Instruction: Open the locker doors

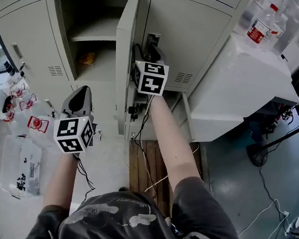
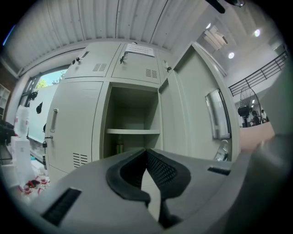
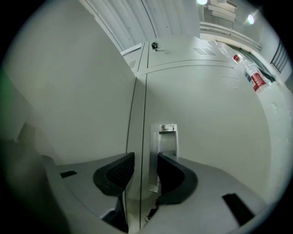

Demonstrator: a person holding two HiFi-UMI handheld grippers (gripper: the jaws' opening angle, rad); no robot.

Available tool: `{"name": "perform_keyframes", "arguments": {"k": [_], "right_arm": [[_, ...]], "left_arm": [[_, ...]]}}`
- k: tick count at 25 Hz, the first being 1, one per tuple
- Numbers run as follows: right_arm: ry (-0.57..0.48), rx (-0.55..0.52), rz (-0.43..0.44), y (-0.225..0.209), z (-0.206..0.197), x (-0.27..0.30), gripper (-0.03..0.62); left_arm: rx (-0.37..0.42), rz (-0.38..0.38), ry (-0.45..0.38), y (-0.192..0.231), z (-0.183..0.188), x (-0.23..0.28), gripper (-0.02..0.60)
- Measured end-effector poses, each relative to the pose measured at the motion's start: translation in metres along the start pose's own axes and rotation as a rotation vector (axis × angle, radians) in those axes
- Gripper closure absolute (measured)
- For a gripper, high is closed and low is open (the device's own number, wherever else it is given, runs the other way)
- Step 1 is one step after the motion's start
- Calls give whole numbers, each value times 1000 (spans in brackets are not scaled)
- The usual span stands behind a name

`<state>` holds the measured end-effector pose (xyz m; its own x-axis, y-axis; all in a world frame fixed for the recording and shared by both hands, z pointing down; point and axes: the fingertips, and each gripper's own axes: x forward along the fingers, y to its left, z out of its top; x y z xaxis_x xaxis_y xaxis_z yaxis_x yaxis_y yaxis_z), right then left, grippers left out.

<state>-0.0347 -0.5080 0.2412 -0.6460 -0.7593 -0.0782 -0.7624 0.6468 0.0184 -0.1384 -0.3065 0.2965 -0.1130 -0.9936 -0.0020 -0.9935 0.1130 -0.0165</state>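
Right claw (image 3: 145, 157): jaws partly apart, holding nothing. The upright metal handle (image 3: 167, 137) of the closed locker door (image 3: 215, 137) stands just ahead, slightly right of the gap. Left claw (image 2: 147, 153): shut, empty, farther back, facing the open locker (image 2: 132, 114).

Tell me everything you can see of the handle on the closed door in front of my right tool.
The handle is a narrow upright strip of bright metal, set near the left edge of the closed pale grey door, with a small fitting at its top. The right tool points at it with jaws apart; its lower end is hidden behind one jaw, so contact cannot be told.
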Motion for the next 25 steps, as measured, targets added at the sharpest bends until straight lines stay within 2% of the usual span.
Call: {"name": "perform_keyframes", "arguments": {"k": [2, 9, 12, 25], "right_arm": [[-6, 21, 9, -3, 1, -4, 446], [-4, 51, 21, 2, 4, -26, 447], [19, 40, 4, 2, 4, -37, 470], [42, 49, -14, 2, 8, -86, 467]], "left_arm": [[0, -3, 1, 0, -1, -1, 572], [-2, -30, -6, -2, 1, -3, 572], [-12, -50, -8, -4, 1, -5, 572], [15, -165, -16, -24, 15, -29, 572]]}}
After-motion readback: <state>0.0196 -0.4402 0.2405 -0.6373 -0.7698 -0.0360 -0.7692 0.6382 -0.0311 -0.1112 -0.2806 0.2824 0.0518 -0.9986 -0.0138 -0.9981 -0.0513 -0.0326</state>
